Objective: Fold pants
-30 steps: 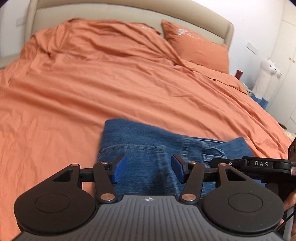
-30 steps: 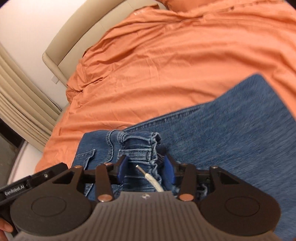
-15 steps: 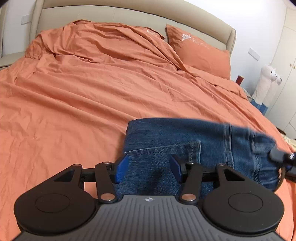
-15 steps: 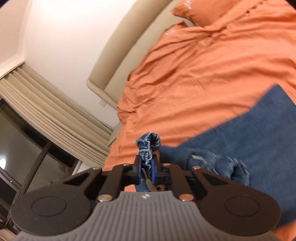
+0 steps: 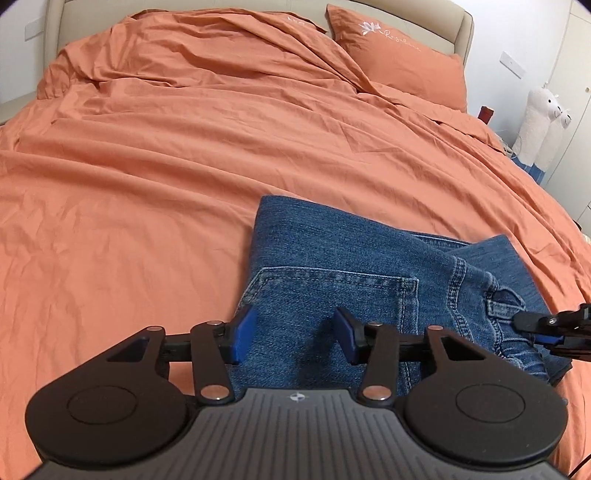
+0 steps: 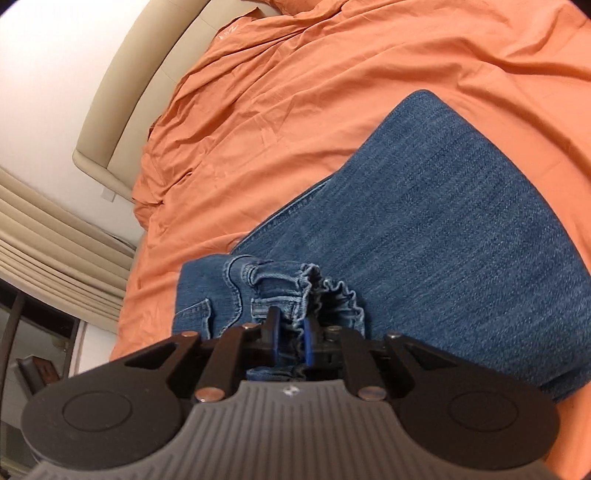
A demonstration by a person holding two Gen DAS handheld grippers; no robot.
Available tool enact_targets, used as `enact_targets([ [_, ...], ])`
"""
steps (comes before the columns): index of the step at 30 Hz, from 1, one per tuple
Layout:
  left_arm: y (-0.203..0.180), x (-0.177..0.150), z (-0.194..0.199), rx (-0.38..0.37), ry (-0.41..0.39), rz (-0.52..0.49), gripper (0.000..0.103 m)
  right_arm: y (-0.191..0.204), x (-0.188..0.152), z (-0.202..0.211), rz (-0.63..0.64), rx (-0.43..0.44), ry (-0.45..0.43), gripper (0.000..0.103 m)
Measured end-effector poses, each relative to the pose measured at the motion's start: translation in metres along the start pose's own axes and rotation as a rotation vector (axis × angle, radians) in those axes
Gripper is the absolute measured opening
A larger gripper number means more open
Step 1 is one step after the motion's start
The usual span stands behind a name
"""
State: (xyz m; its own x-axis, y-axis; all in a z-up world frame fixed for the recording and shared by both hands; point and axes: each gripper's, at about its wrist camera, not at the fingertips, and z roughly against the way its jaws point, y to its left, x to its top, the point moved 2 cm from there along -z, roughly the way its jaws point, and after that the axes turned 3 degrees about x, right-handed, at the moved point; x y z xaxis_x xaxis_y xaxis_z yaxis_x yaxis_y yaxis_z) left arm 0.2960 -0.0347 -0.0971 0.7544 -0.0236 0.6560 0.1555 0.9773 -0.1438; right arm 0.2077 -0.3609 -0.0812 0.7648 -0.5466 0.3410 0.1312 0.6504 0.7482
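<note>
Lower right of the left view, folded jeans [image 5: 332, 266] lie on the orange duvet [image 5: 147, 184]. My right gripper [image 6: 291, 334], narrow and opening, has bunched waistband between its pads; I should release cleanly. My left gripper [image 5: 291, 334], half-wide and closing, should press the pocket flat.

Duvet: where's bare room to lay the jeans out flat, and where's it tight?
Free: the wide duvet stretch left of the jeans, running up to the headboard; also a strip between the jeans and the pillow. Tight: the near right edge, where the right gripper, its fingers opening, has the bunched waistband between them.
</note>
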Motion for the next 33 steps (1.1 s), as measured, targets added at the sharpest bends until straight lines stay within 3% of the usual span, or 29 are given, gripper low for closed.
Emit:
enact_targets([
  [1,0.0,0.0,0.0,0.001,-0.001,-0.002,0.054,0.0,0.0,0.003,0.005,-0.003,-0.008,0.026],
  [2,0.0,0.0,0.0,-0.001,-0.004,-0.001,0.054,0.001,0.001,0.005,0.018,-0.011,-0.014,0.038],
  [6,0.001,0.002,0.003,-0.014,-0.015,0.022,0.054,-0.011,0.001,-0.006,-0.031,0.015,0.026,0.04],
  [9,0.005,0.005,0.008,-0.026,-0.035,0.045,0.052,-0.023,0.002,-0.021,-0.099,0.059,0.045,0.036],
  [10,0.006,0.006,0.01,-0.03,-0.043,0.055,0.052,-0.026,0.003,-0.025,-0.12,0.08,0.045,0.032],
  [11,0.007,0.008,0.013,-0.032,-0.053,0.065,0.052,-0.027,0.003,-0.028,-0.135,0.103,0.044,0.018],
  [13,0.01,0.011,0.02,-0.028,-0.073,0.077,0.052,-0.024,0.003,-0.029,-0.127,0.111,0.035,0.016],
  [17,0.02,0.017,0.035,-0.016,-0.132,0.109,0.051,0.022,0.004,-0.01,0.064,0.026,0.002,0.013],
  [23,0.038,0.017,0.051,-0.042,-0.184,0.185,0.051,0.153,0.034,0.013,0.373,-0.036,0.016,0.013],
  [27,0.044,0.017,0.059,-0.068,-0.204,0.197,0.051,0.222,0.058,0.031,0.507,-0.107,-0.005,0.012],
  [30,0.046,0.016,0.057,-0.102,-0.198,0.215,0.051,0.239,0.073,0.049,0.539,-0.169,-0.027,0.012],
  [33,0.039,0.014,0.05,-0.123,-0.189,0.195,0.051,0.217,0.087,0.059,0.502,-0.237,-0.03,0.012],
])
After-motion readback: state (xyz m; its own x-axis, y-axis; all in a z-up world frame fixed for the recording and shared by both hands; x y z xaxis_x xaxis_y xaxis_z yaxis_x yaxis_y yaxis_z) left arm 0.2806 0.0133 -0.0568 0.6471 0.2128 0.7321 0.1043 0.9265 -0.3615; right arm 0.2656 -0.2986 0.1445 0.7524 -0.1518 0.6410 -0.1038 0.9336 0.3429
